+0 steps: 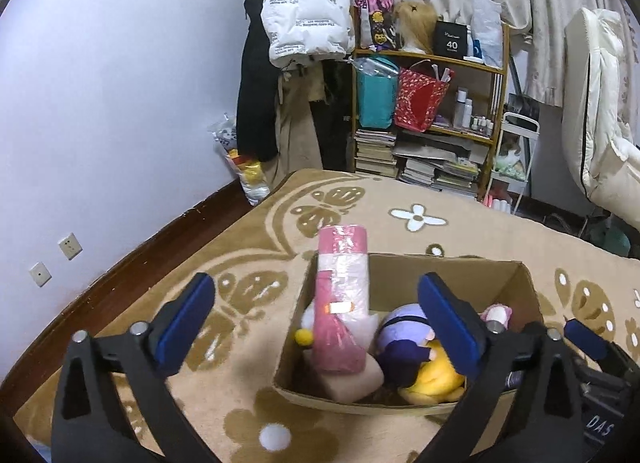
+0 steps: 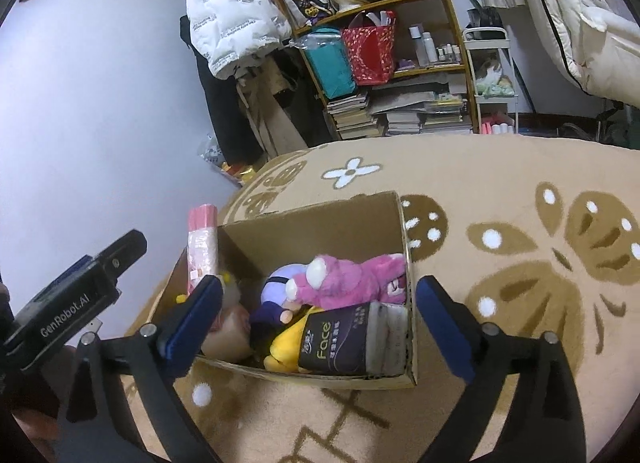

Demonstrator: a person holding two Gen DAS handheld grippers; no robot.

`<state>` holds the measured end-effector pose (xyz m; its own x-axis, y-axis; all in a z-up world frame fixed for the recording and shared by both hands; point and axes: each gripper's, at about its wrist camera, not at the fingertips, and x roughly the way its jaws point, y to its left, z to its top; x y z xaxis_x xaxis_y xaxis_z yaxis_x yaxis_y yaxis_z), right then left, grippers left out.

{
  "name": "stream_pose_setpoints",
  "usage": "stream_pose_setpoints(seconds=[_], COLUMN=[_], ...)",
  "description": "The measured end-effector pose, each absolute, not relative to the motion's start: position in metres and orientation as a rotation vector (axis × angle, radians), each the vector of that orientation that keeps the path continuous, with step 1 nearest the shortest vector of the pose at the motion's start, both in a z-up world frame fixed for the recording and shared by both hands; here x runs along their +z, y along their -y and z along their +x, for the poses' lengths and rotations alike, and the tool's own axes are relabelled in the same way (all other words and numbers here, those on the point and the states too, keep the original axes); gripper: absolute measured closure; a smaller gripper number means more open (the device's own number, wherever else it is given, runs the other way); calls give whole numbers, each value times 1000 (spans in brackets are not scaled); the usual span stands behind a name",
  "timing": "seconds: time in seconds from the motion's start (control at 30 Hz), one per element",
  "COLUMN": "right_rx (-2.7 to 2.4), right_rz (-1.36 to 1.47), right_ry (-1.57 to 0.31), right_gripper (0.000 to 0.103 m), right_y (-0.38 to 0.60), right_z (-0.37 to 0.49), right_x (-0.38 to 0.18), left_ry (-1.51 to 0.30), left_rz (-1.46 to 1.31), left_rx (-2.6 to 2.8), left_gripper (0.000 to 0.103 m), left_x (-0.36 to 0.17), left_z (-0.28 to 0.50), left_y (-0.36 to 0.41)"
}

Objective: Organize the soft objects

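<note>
A cardboard box stands on the patterned carpet. It holds a tall pink wrapped roll leaning at its left corner, a purple and yellow plush, a pink plush, a dark "Face" tissue pack and a beige soft block. My left gripper is open and empty in front of the box. My right gripper is open and empty just above the box's near edge.
The beige carpet spreads around the box. A shelf with books and bags, hanging coats and a white chair stand at the back. The left gripper's body shows at the right view's left edge.
</note>
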<state>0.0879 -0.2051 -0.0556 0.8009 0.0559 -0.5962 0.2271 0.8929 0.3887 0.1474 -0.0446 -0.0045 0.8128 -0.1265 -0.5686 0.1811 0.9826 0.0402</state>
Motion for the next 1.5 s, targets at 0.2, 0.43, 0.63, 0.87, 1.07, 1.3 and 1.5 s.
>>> stream_pose_setpoints(seconds=[0.2,0.43,0.63,0.87,1.07,1.3,1.5], right_rx=[-112,-110,-111,-124,-140,-135,-134], right_rz=[442,409,385,390,392,359,346], right_ry=[-650,-643,-649,-632,-629,-622,-626], right_gripper=[0,0,0,0,0,0,0], right_y=[204,197,193,195,197,190,185], right_z=[86,80,78,69,56,38,19], right_x=[-52,-45,-40,-33,-28,-19,-11], left_ry=[-624,-634,-632,-612,-595,-571,-563], left_rz=[145,150,161,176,170,228,223], left_rx=[-118,-92,-84,-65,-86,-100,-97], left_gripper=[0,0,0,0,0,0,1], left_x=[-5,-4,1,12,18,26,33], left_z=[147,143,135,115,97,75,59], left_y=[34,22,16,7,1,5,-4])
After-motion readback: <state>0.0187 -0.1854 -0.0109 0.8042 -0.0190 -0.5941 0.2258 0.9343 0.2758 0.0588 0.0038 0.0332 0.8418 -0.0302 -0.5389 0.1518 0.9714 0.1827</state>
